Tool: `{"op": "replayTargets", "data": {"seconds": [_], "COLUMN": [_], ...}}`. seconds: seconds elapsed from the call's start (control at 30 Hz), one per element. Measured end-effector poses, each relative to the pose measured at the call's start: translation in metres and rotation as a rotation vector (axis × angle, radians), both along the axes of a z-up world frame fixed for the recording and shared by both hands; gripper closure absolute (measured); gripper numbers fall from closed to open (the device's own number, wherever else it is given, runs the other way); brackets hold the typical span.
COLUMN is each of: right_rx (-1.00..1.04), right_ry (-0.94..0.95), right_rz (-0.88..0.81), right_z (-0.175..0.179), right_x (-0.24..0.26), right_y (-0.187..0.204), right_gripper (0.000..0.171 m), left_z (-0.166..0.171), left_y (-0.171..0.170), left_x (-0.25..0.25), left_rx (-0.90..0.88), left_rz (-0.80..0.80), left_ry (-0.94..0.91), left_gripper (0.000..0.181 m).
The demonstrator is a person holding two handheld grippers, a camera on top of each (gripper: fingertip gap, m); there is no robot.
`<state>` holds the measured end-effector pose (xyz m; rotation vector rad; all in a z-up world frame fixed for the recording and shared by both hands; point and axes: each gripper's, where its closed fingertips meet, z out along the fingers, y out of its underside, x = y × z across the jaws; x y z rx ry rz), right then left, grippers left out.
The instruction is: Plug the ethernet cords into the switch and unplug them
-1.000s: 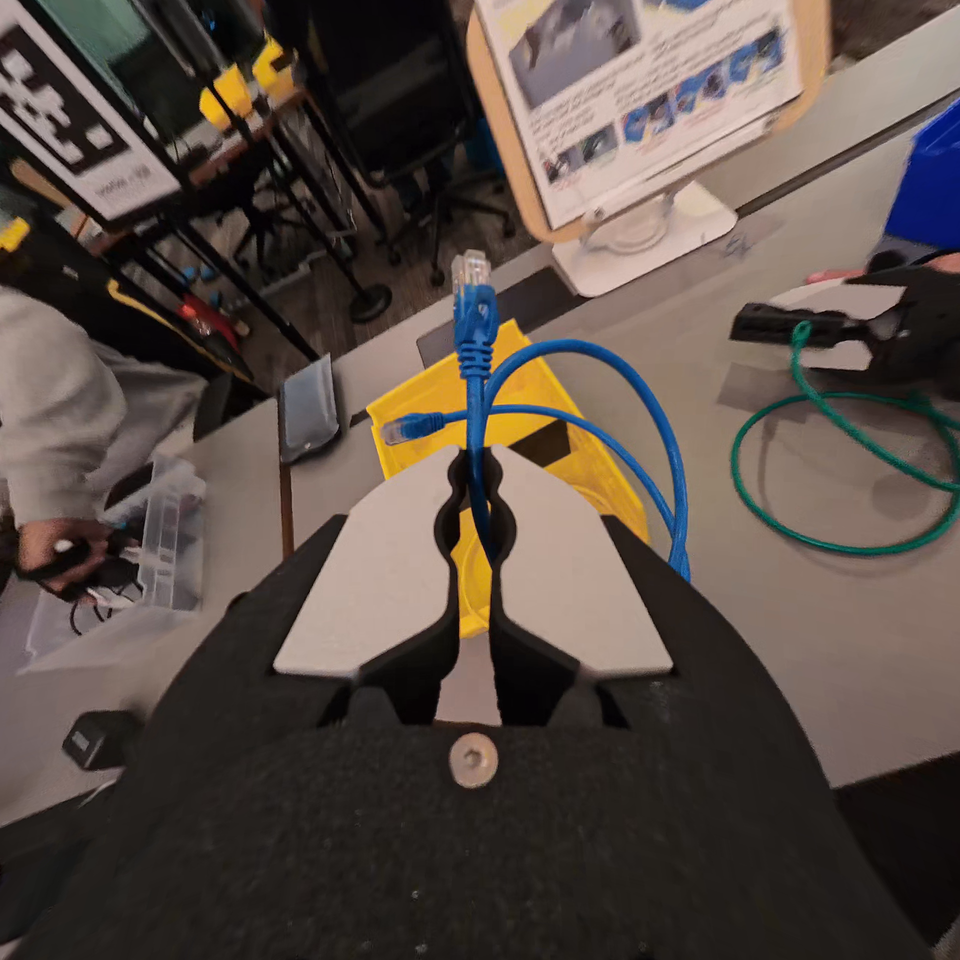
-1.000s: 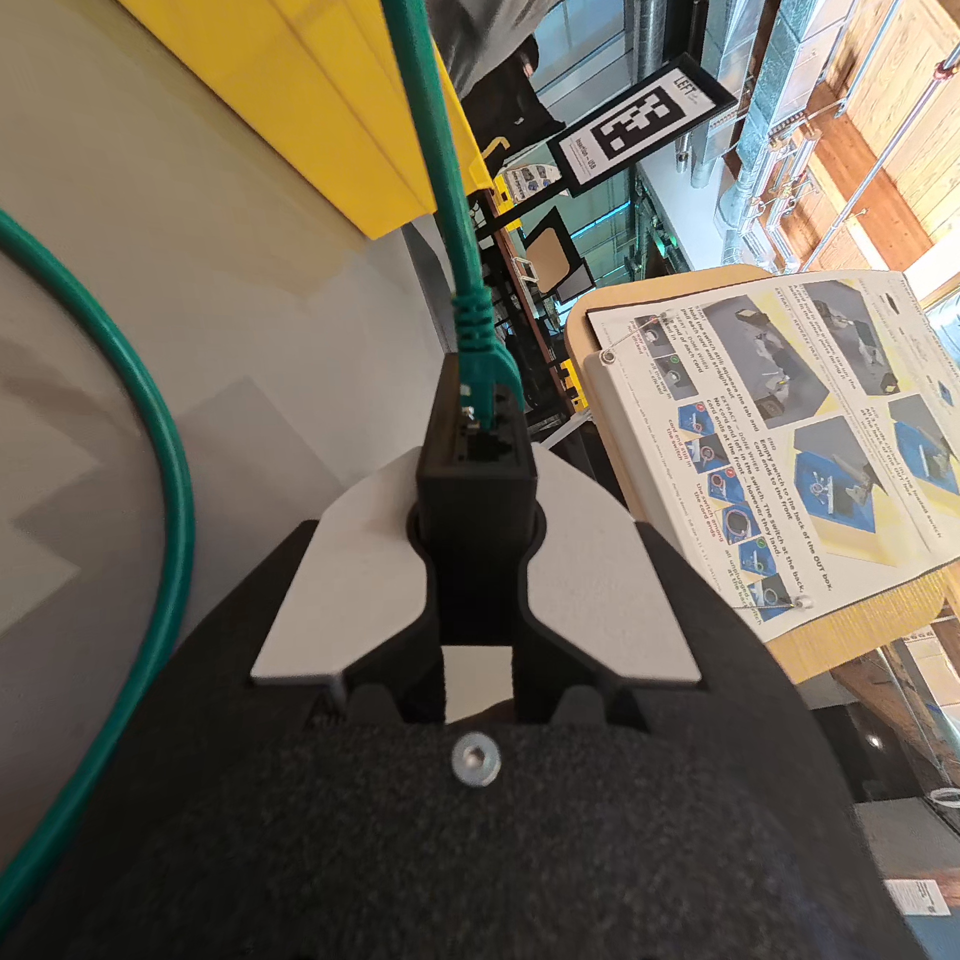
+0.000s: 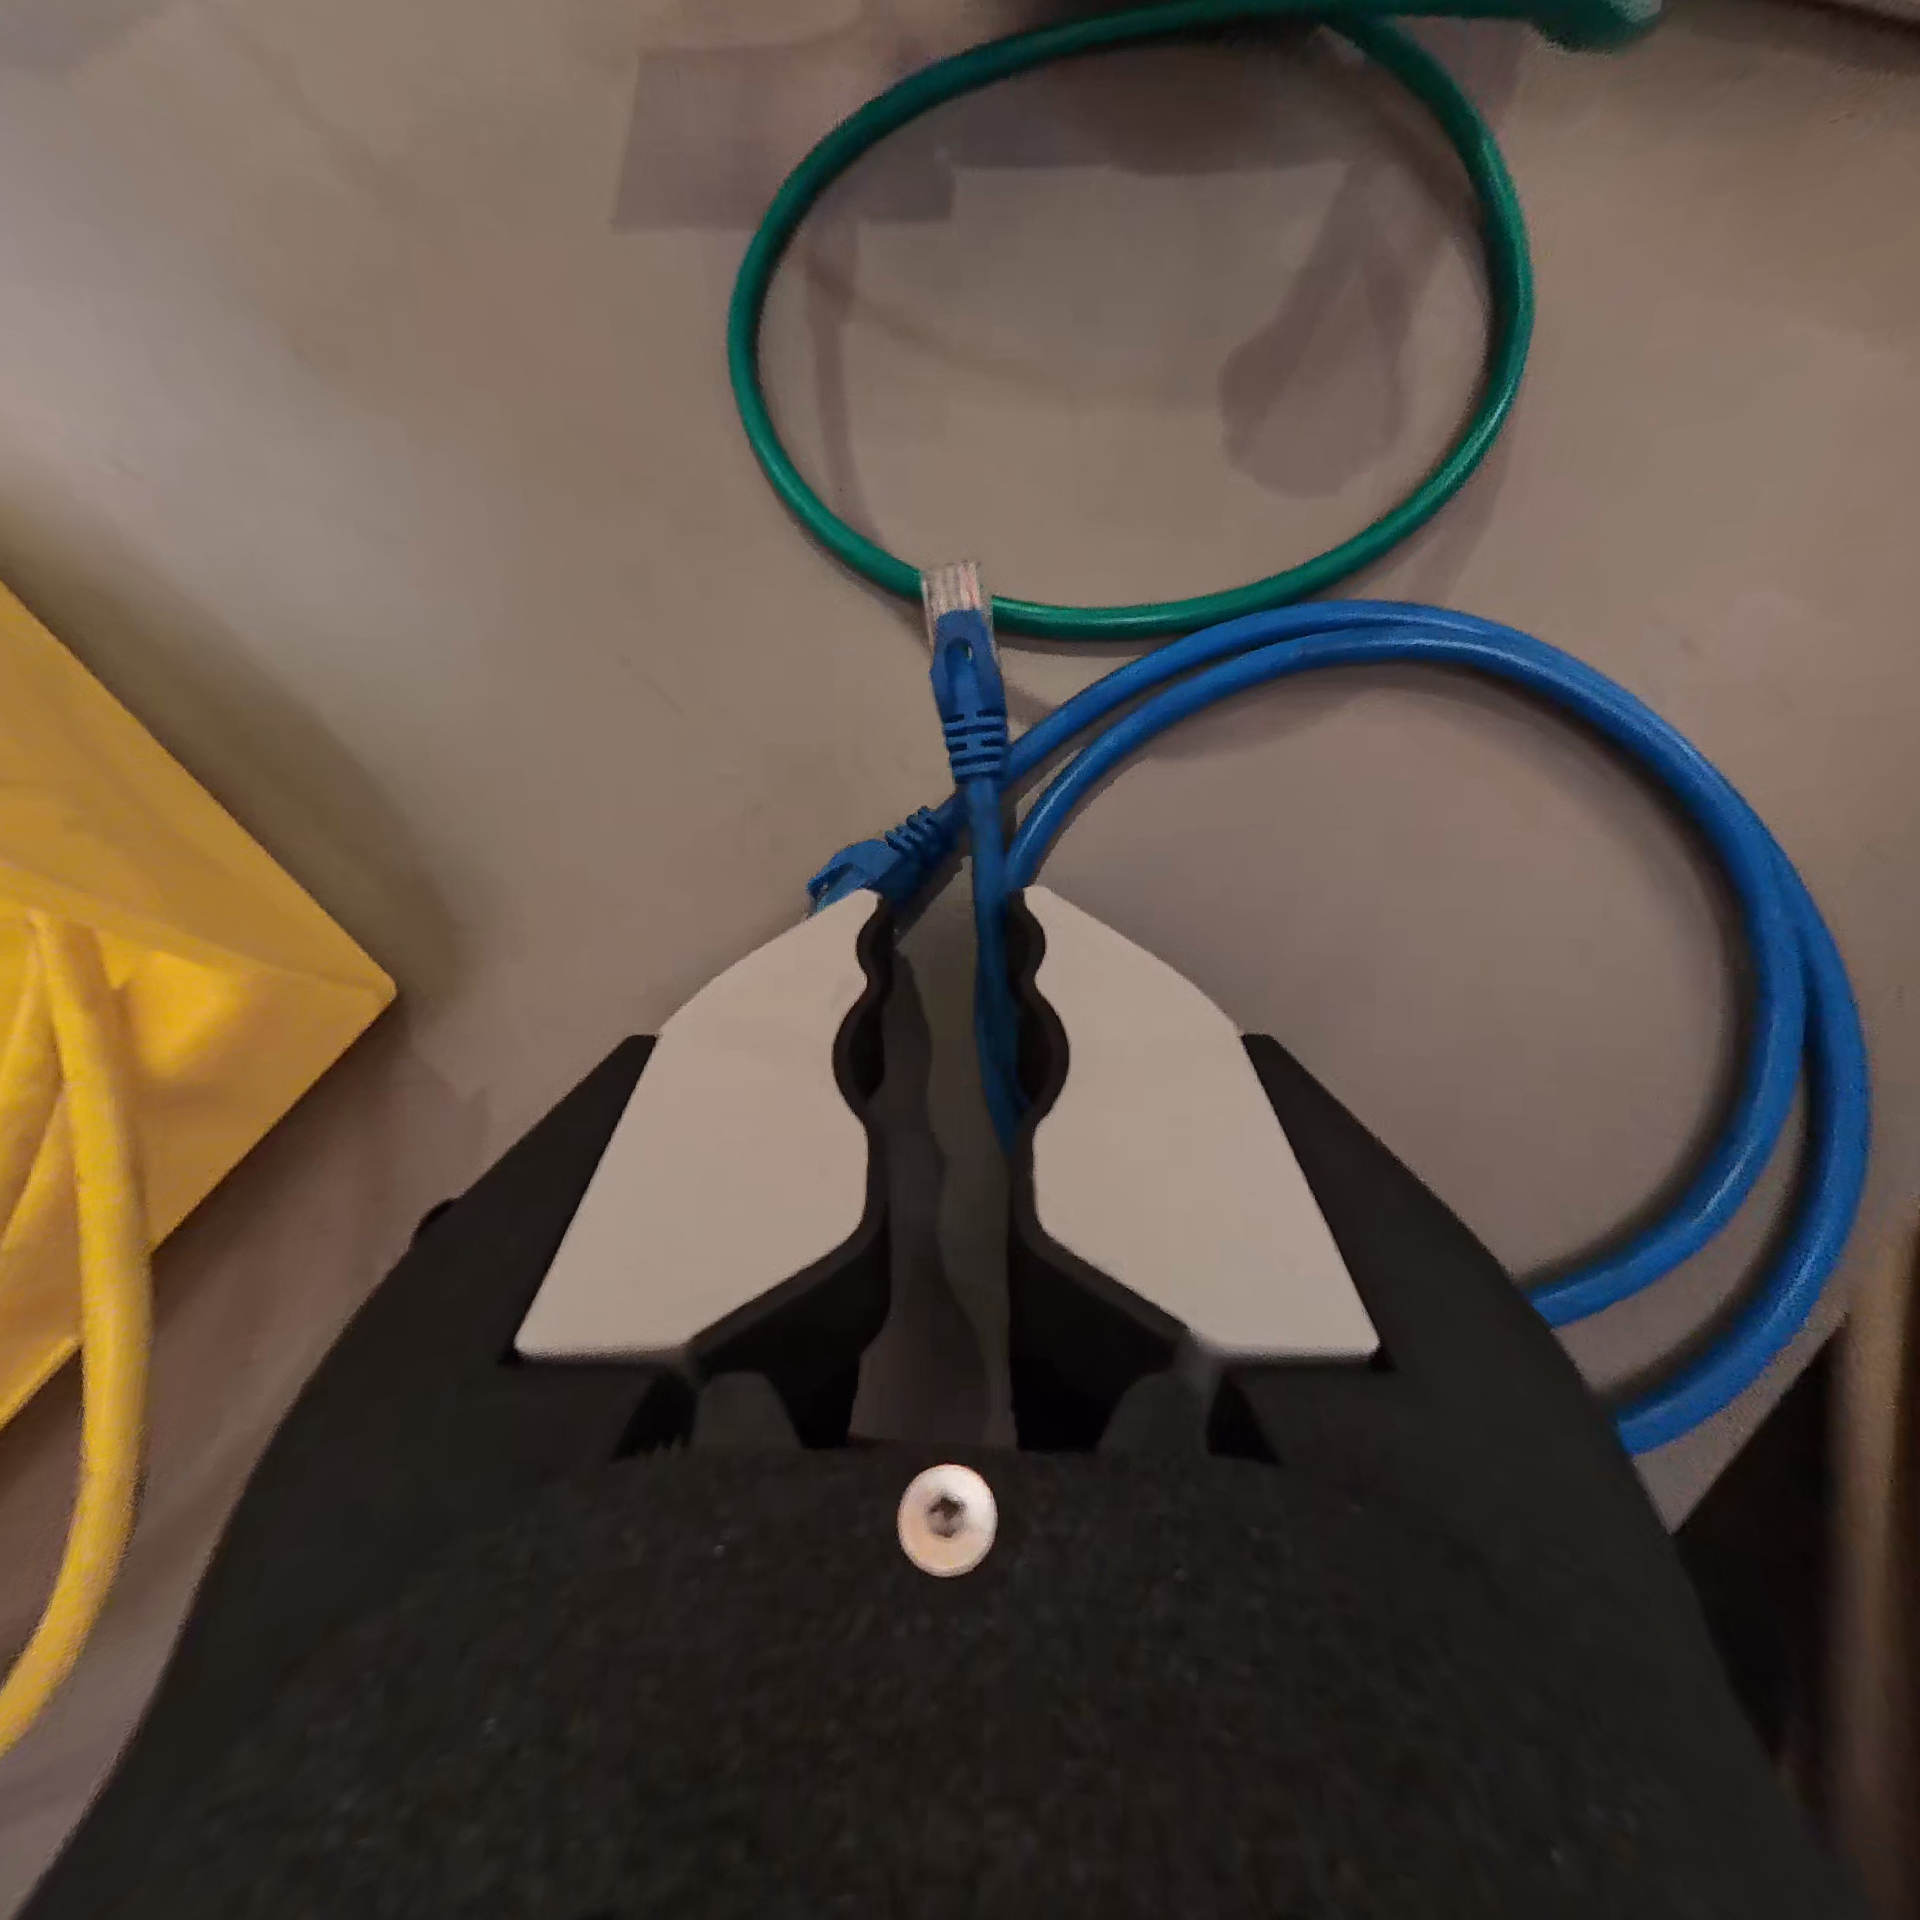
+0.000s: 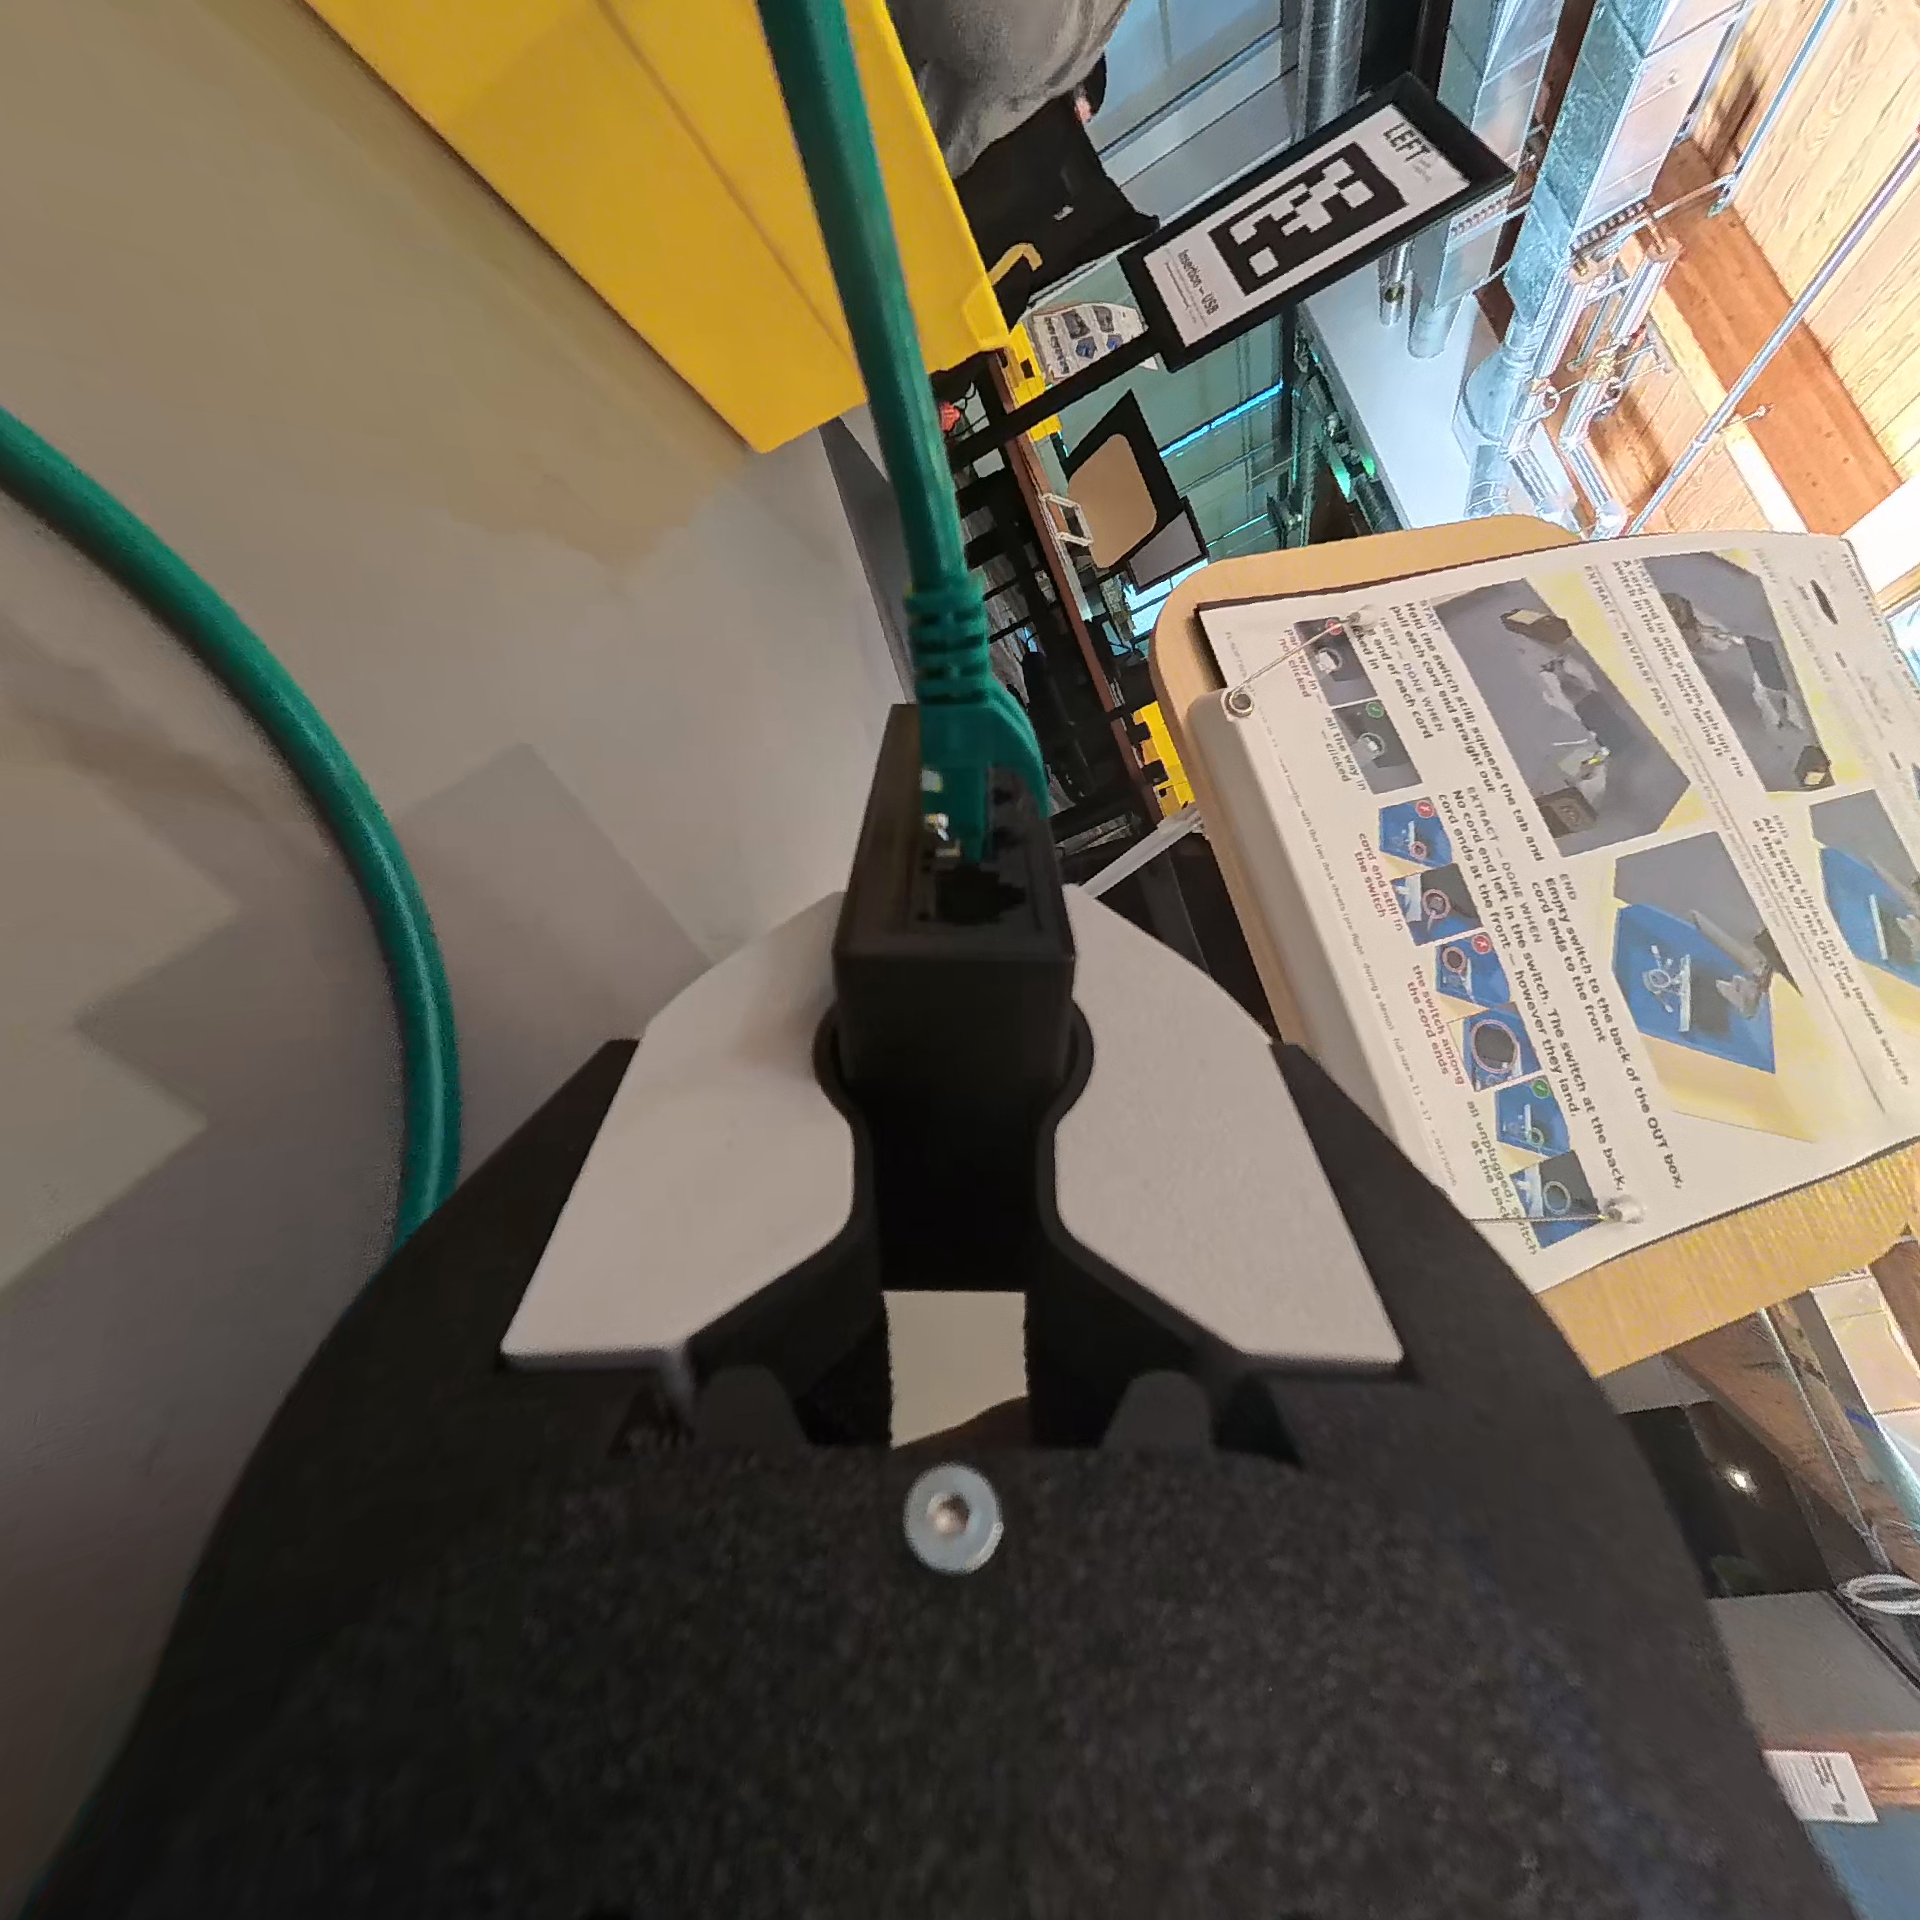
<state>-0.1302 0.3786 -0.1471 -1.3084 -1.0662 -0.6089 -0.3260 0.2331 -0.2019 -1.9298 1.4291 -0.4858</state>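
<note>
Your left hand-held gripper pointed down at the grey counter with its jaws narrowly parted. The blue ethernet cord ran up between them, lying against the right finger, so I cannot tell whether you were really gripping it. Its clear-tipped plug stood just past the fingertips, overlapping the near edge of the green cord's loop. The blue cord's other plug poked out left by the left fingertip, and the rest of the cord swept round in a double loop to the right. A yellow bin sat at the left with a yellow cord trailing from it.

Your right hand-held gripper was clamped on the black switch, port side facing away from you. The green ethernet cord was plugged into one of the ports, its plug seated, and the cord curved off to the left over the counter. A yellow bin lay beyond, and an instruction board stood at the right.
</note>
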Motion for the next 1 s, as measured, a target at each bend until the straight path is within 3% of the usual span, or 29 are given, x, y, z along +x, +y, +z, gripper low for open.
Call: {"op": "replayTargets", "data": {"seconds": [0.27, 0.63, 1.0], "right_rx": [-0.004, -0.012, -0.013], "right_ry": [0.009, 0.010, 0.005], "right_rz": [0.004, 0.009, 0.011], "right_z": [0.001, 0.000, -0.001], "right_x": [0.000, -0.001, -0.001], "right_y": [0.000, 0.000, -0.001], "right_gripper": [0.141, 0.141, 0.141], "left_z": [0.011, -0.005, -0.007], "left_y": [-0.007, -0.006, -0.010], "left_x": [0.019, 0.018, 0.024], "left_rx": [-0.022, -0.111, -0.046], "left_rz": [-0.065, -0.070, -0.120], "left_ry": [-0.091, -0.050, -0.023], "left_gripper": [0.155, 0.170, 0.176]}}
